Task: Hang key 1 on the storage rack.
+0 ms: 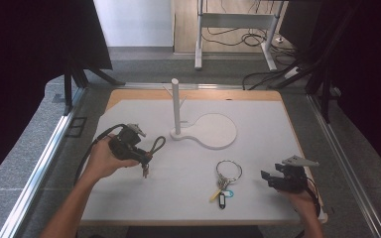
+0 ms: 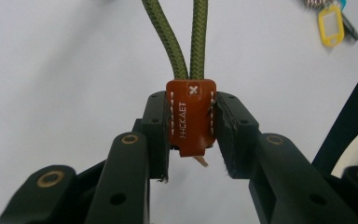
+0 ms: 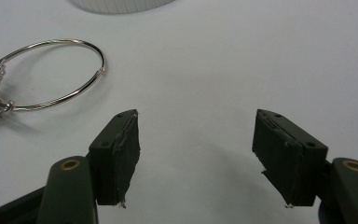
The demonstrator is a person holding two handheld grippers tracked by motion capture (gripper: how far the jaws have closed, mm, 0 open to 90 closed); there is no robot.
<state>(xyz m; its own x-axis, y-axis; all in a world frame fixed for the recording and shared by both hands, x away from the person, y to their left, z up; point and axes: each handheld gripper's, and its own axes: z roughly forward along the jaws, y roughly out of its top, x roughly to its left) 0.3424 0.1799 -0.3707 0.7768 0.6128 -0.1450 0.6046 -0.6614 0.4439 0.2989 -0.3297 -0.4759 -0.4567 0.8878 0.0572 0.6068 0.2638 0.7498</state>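
My left gripper [image 1: 146,157] is held above the white mat at the left, shut on a keychain's orange-brown leather tab [image 2: 191,116]. The pads press on both sides of the tab. A green cord loop [image 1: 158,145] [image 2: 182,42] runs out of the tab, away from the jaws. A metal key ring [image 1: 228,170] [image 3: 51,74] with yellow [image 1: 215,195], blue and black tags lies flat on the mat at front centre. To its right, my right gripper [image 1: 269,179] [image 3: 198,154] rests low by the mat, open, with nothing between its pads.
A white stand with an upright post [image 1: 175,105] and a round flat base [image 1: 217,131] sits at the mat's middle back. The white mat [image 1: 258,119] covers a wooden tabletop. Metal rails run along both table sides.
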